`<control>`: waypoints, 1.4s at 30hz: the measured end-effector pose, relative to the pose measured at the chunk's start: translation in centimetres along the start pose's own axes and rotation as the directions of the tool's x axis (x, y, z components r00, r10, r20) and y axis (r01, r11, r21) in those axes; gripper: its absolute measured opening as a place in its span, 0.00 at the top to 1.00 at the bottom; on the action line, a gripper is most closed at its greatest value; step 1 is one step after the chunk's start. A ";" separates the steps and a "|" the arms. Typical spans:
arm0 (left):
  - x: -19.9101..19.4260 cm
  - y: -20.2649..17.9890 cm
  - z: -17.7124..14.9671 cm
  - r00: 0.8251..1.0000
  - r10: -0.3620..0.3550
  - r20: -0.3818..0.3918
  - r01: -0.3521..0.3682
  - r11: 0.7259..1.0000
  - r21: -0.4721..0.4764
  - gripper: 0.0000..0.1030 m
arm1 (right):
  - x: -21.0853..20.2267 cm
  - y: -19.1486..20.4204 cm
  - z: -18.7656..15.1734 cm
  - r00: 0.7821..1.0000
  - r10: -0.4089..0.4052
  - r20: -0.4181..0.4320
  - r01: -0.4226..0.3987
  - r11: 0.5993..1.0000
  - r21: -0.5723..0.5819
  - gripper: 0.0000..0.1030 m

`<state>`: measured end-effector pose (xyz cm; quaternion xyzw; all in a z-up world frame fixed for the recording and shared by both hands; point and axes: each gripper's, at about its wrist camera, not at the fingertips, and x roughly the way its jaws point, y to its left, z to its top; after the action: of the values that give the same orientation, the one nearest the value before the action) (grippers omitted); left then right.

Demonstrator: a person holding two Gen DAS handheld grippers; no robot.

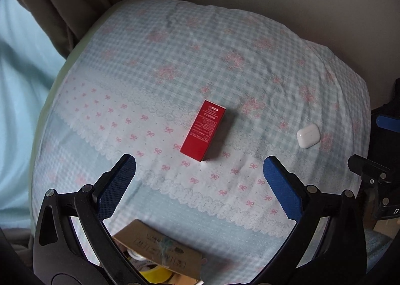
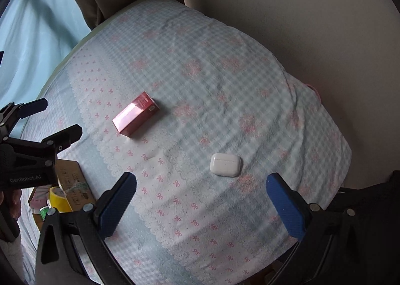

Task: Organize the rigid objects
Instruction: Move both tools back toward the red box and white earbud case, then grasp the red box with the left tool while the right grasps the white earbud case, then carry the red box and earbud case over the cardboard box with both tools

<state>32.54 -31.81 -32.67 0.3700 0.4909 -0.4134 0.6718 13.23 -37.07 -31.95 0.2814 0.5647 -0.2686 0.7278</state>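
To do this step well, each claw should drop square over its own target and close across the short sides, pressing lightly since the soft cloth (image 1: pixel 225 65) will give. On the left, the cardboard box (image 2: pixel 72 185) with a tape roll (image 2: pixel 58 197) inside looks like the place to put things. The left claw (image 1: pixel 200 167) is spread wide and empty; the red box (image 1: pixel 203 131) lies flat just ahead of its tips, nearly centred. The right claw (image 2: pixel 201 185) is likewise wide open, holding nothing, with the white earbud case (image 2: pixel 225 164) just ahead between its fingers.
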 end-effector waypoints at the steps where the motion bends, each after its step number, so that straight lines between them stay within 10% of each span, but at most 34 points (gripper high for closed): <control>1: 1.2 0.1 0.3 1.000 -0.007 -0.011 0.007 1.000 0.009 0.02 | 0.9 -0.4 -0.1 1.000 0.003 -0.009 -0.003 1.000 0.021 0.00; 13: 13.3 -0.3 2.5 0.992 -0.035 -0.123 0.049 0.992 0.116 0.03 | 12.5 -3.8 -0.5 0.994 0.008 -0.113 0.020 0.969 0.245 0.00; 22: 18.6 -0.9 2.6 0.978 -0.056 -0.200 0.090 0.982 0.165 0.25 | 17.9 -3.9 -0.7 0.981 -0.041 -0.188 0.085 0.968 0.235 0.11; 32: 20.1 -1.1 1.4 0.979 -0.039 -0.199 0.079 0.977 0.197 0.60 | 18.5 -4.0 -1.6 0.976 -0.110 -0.187 0.144 0.973 0.179 0.41; 42: 18.8 -2.0 1.4 0.982 -0.033 -0.184 0.068 0.979 0.191 0.62 | 17.6 -5.3 -1.5 0.976 -0.114 -0.186 0.146 0.976 0.163 0.46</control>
<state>34.51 -37.44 -50.68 0.4578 0.5156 -0.4417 0.5740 12.34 -40.98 -49.97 0.3295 0.6180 -0.3388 0.6282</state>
